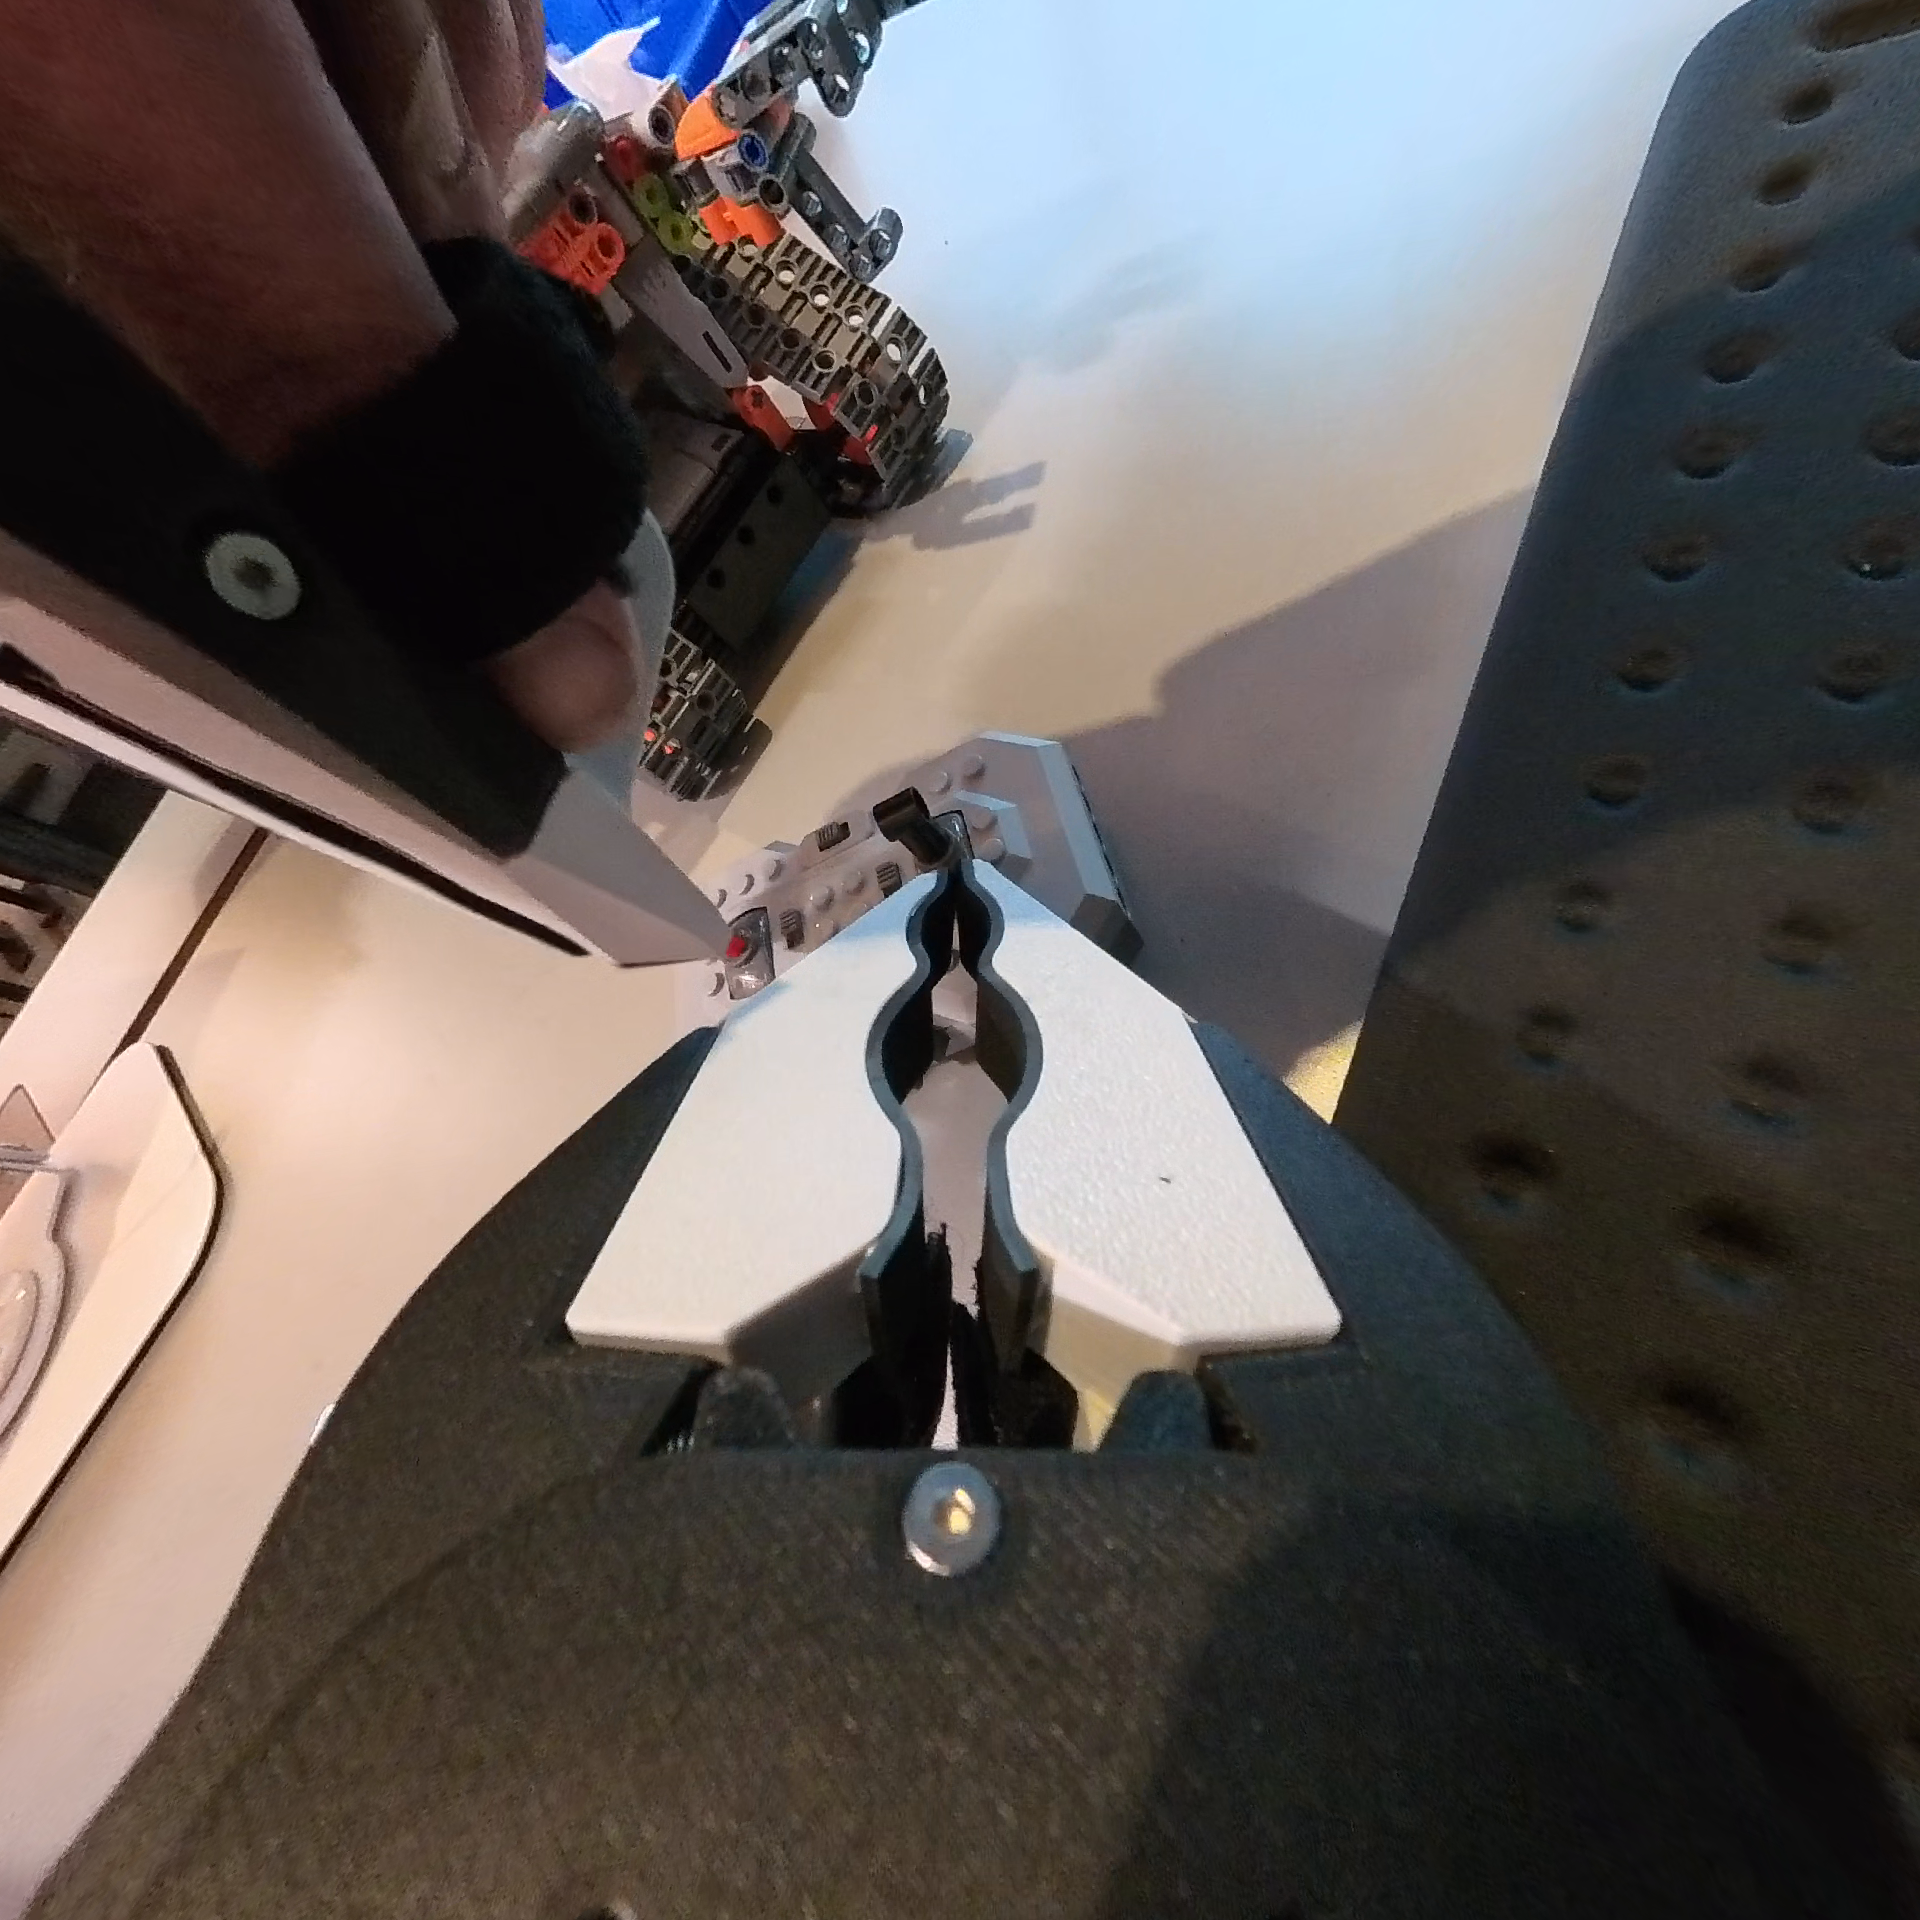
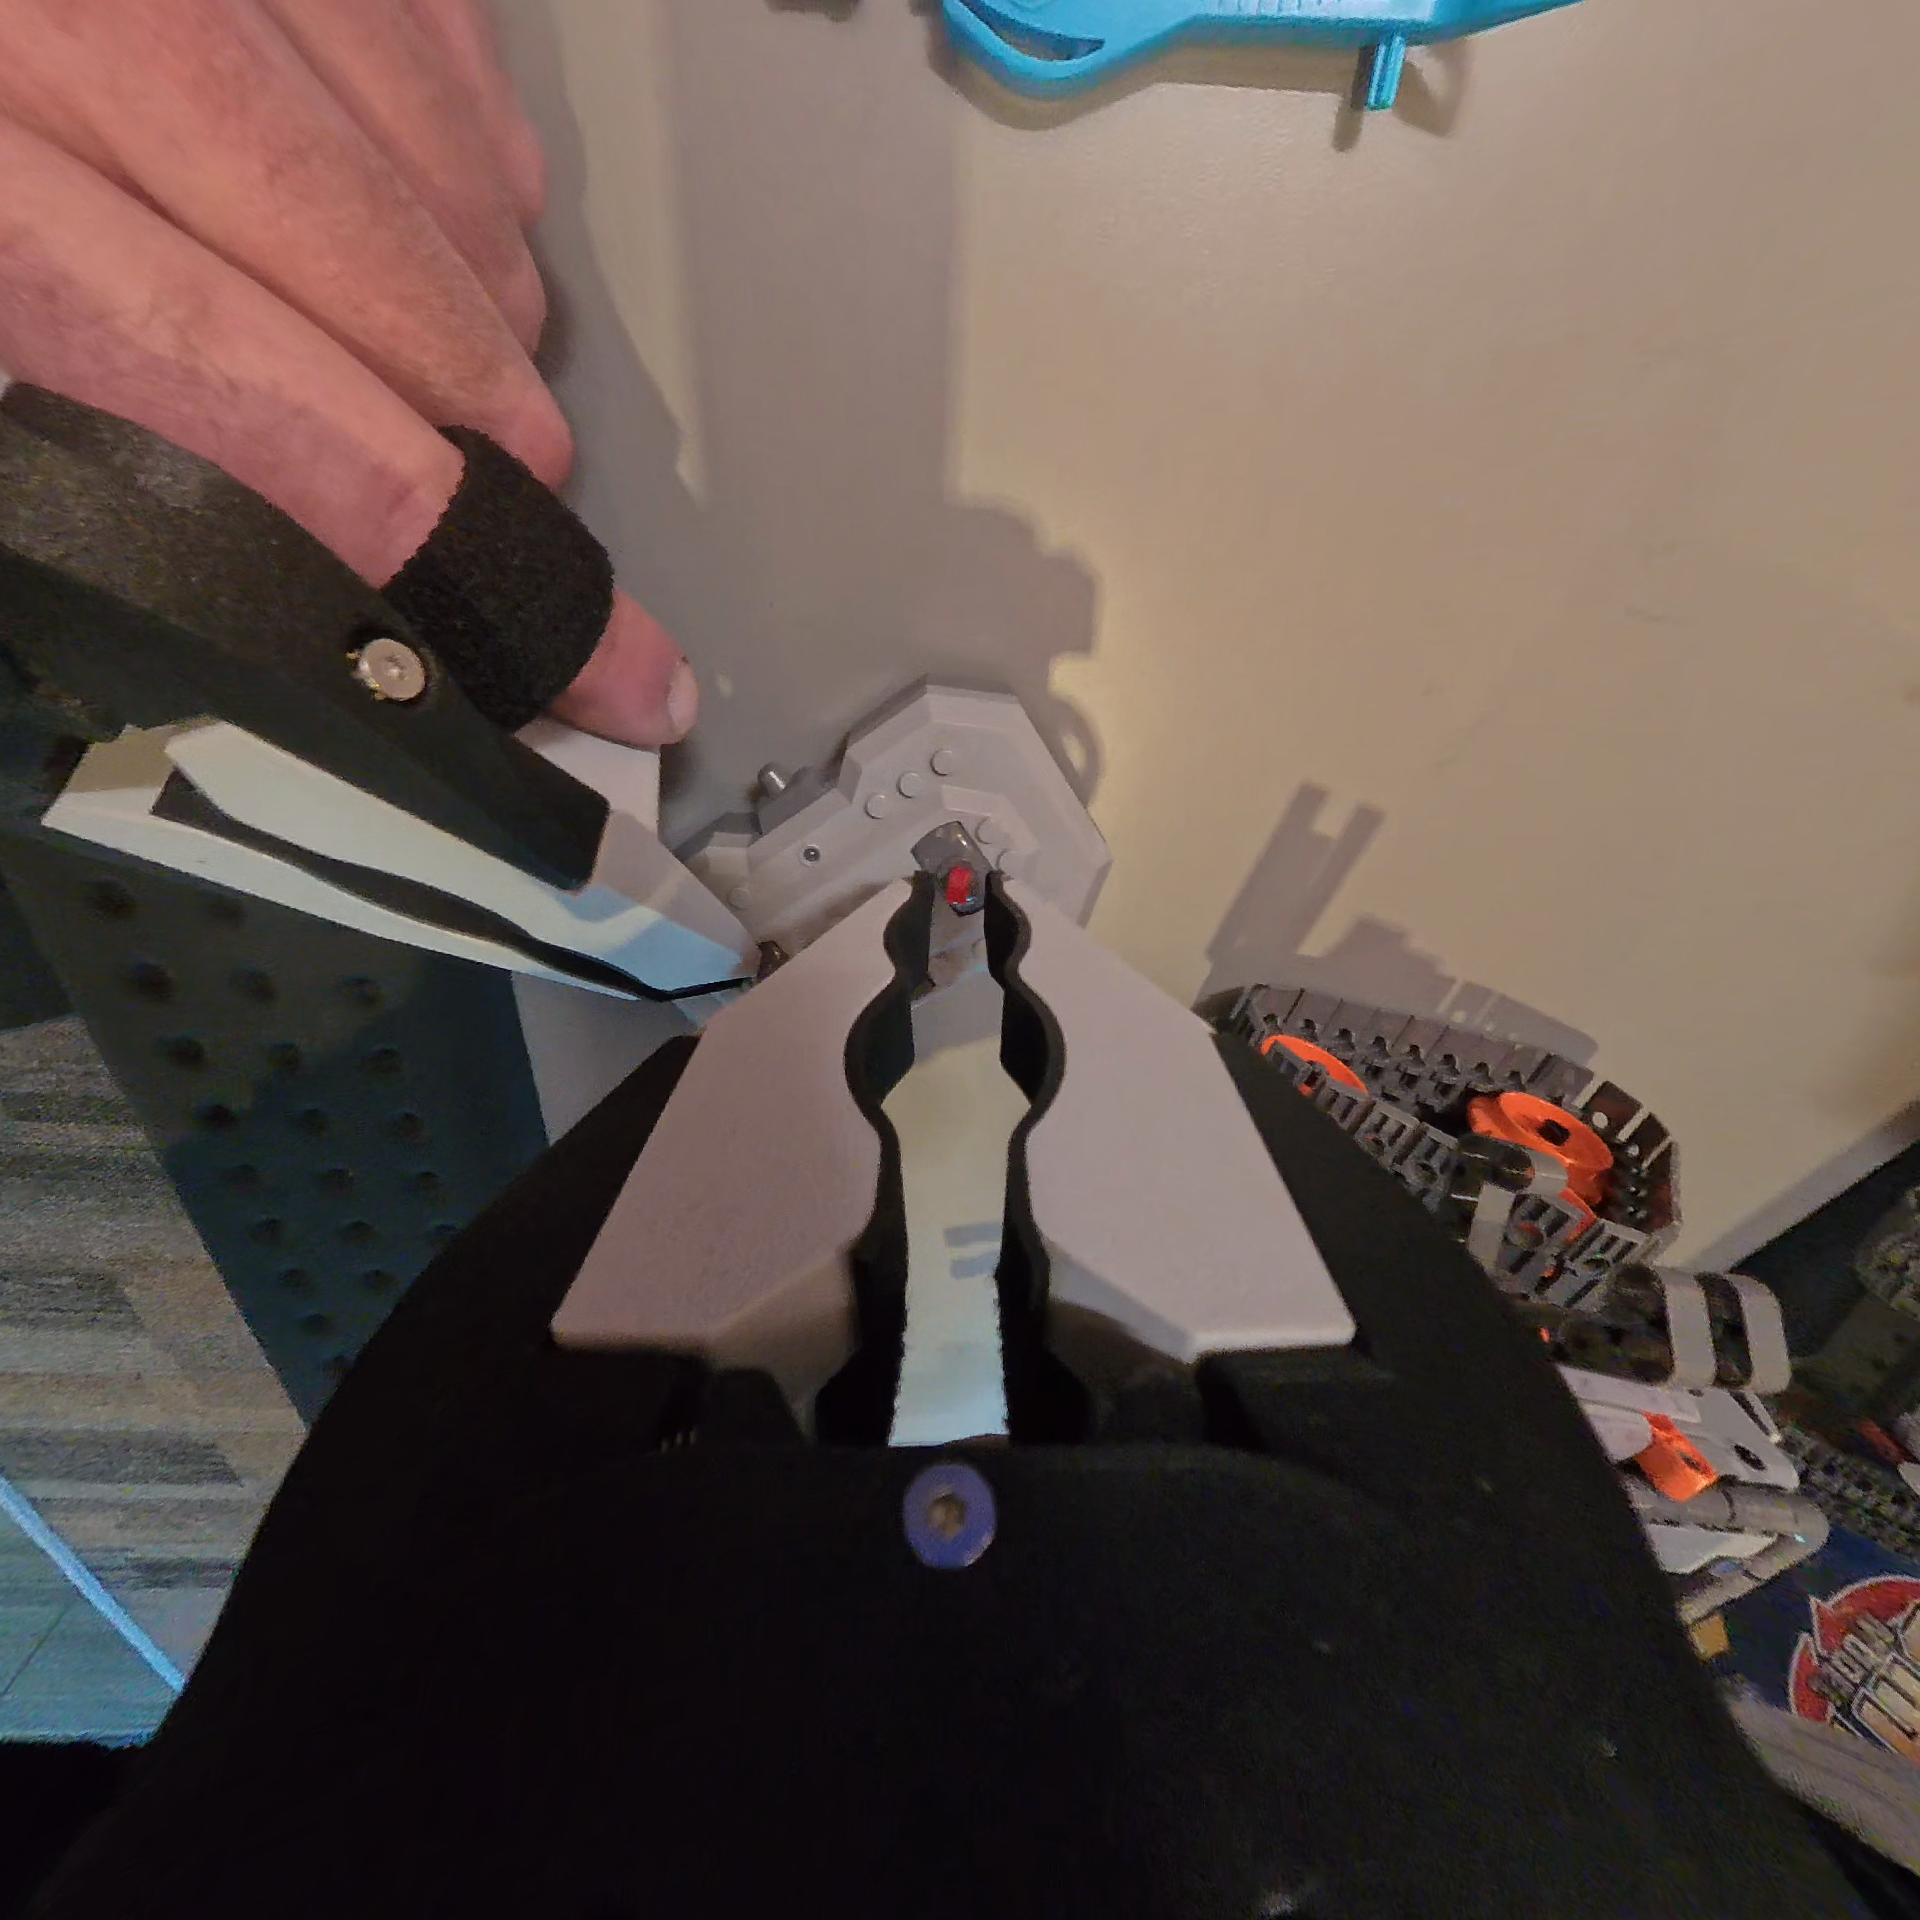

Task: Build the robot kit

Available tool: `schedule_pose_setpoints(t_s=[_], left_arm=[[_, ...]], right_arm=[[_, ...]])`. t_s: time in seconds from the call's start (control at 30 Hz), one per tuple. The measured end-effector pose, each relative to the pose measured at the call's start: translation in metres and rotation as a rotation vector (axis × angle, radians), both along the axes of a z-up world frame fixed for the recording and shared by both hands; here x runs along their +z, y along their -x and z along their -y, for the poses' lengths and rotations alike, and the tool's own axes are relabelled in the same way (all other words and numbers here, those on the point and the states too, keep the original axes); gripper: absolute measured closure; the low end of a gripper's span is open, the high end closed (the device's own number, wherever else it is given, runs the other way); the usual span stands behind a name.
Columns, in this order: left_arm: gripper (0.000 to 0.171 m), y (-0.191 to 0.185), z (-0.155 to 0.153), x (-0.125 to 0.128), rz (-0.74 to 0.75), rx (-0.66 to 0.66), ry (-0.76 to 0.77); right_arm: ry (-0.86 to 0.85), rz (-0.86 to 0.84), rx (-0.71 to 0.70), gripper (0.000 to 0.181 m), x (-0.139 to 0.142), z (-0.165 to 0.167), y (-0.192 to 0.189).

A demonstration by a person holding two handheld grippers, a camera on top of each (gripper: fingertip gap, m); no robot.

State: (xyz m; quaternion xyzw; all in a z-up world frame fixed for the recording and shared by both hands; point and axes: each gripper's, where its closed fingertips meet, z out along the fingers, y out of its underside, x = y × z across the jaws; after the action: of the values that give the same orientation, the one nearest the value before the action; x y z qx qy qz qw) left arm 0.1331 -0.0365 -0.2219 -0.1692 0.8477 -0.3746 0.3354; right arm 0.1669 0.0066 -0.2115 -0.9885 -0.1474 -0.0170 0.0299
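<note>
A grey stud-covered brick assembly (image 1: 1023, 821) with an angled plate lies on the white table; it also shows in the right wrist view (image 2: 935, 769). My left gripper (image 1: 954, 868) is shut on its near edge, next to a small black lever piece (image 1: 904, 816). It enters the right wrist view from the left (image 2: 743, 977). My right gripper (image 2: 956, 885) is shut on a small grey piece with a red stud (image 2: 958, 883) and holds it against the assembly's top. It comes in from the upper left in the left wrist view (image 1: 727, 943).
A grey and orange tracked brick vehicle (image 1: 810, 343) stands behind the assembly, at the right in the right wrist view (image 2: 1455, 1143). A black perforated panel (image 1: 1714, 727) rises beside the work spot. A blue plastic tool (image 2: 1195, 31) lies farther off. A white tray (image 1: 135, 1195) lies at the left. The left gripper's tips are roughly 6 cm from the right gripper's.
</note>
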Motion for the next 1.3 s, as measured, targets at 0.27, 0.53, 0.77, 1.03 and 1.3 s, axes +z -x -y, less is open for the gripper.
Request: schedule_pose_setpoints(t_s=[0.27, 0.53, 0.77, 1.03, 1.3], left_arm=[[0.171, 0.000, 0.000, 0.000, -0.005, -0.002, 0.005], [0.171, 0.000, 0.000, 0.000, -0.006, -0.002, 0.003], [0.171, 0.000, 0.000, 0.000, -0.003, -0.002, -0.002], [0.171, 0.000, 0.001, 0.000, -0.002, -0.004, -0.003], [0.171, 0.004, -0.006, 0.000, 0.008, -0.053, -0.046]], right_arm=[[-0.008, -0.009, 0.005, 0.179, -0.004, 0.002, -0.001], [0.017, 0.004, 0.033, 0.180, -0.005, 0.003, -0.001], [0.005, -0.041, 0.039, 0.181, -0.006, 0.003, 0.000], [-0.050, -0.085, 0.013, 0.180, -0.008, 0.002, 0.001], [-0.120, -0.057, -0.035, 0.145, 0.007, 0.006, -0.004]])
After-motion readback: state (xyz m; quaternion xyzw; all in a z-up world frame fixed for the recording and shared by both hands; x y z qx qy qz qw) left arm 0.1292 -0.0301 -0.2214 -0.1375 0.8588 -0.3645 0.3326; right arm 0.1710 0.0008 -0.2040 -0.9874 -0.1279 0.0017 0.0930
